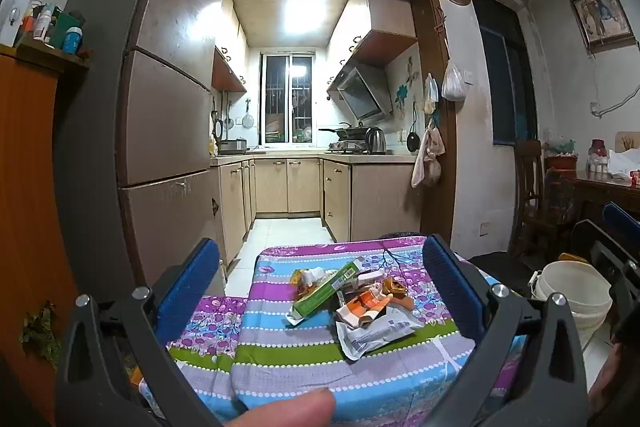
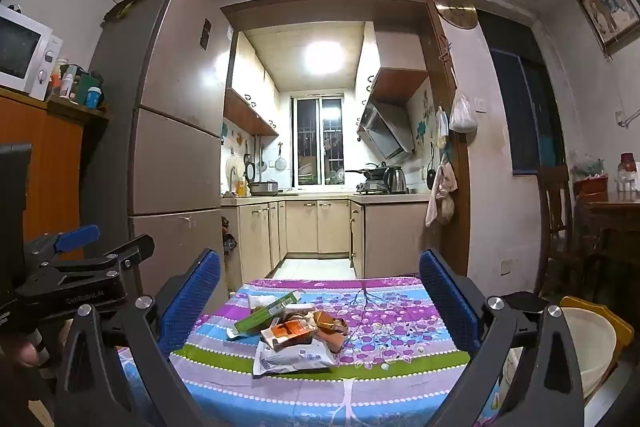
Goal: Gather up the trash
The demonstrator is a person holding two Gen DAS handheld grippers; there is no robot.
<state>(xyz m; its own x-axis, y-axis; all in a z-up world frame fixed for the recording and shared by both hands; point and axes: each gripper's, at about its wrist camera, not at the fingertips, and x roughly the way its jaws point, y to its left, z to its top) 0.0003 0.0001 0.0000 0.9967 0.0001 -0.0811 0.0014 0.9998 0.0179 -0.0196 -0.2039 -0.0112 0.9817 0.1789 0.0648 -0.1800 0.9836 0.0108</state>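
Observation:
A pile of trash lies on a small table covered with a colourful striped cloth (image 1: 304, 371) (image 2: 320, 391). The pile holds a green carton (image 1: 326, 289) (image 2: 268, 311), a crumpled orange wrapper (image 1: 366, 307) (image 2: 290, 331), a white-grey pouch (image 1: 376, 335) (image 2: 296, 357) and a brown wrapper (image 1: 396, 287) (image 2: 330, 321). My left gripper (image 1: 320, 247) is open and level, its blue pads framing the pile from the near side without touching it. The right gripper (image 2: 320, 261) is also open, with the pile ahead between its blue pads and nothing held.
A white bucket (image 1: 572, 297) (image 2: 592, 343) stands on the floor right of the table. A tall fridge (image 1: 168, 115) is on the left, with the kitchen behind it. A wooden chair (image 1: 532, 195) and dining table (image 1: 608, 187) are at the right. A thumb (image 1: 296, 407) shows at the bottom.

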